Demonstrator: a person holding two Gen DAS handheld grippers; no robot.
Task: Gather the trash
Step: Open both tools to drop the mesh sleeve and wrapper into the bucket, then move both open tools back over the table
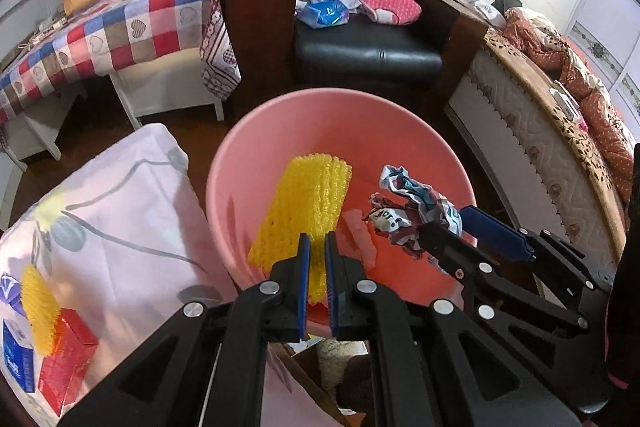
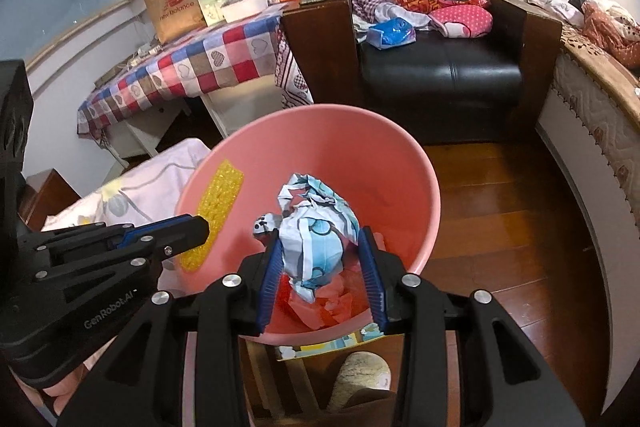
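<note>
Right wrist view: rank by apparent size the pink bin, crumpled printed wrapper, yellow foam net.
1. Round pink plastic bin
2. Crumpled blue-and-white printed wrapper, though nearness to the camera inflates it
3. Yellow foam net sleeve, partly hidden

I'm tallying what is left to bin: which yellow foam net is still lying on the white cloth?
The yellow foam net beside the red box, untouched on the cloth; the other is pinched in the left gripper over the pink bin.

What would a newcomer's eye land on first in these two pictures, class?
The big pink basin fills the centre of both views, some pink scraps already lying in it. Over it, the left tool pinches a yellow foam net, while the right tool grips a crumpled blue-and-white printed wrapper. Behind stands a black leather armchair heaped with bright cloths.
</note>
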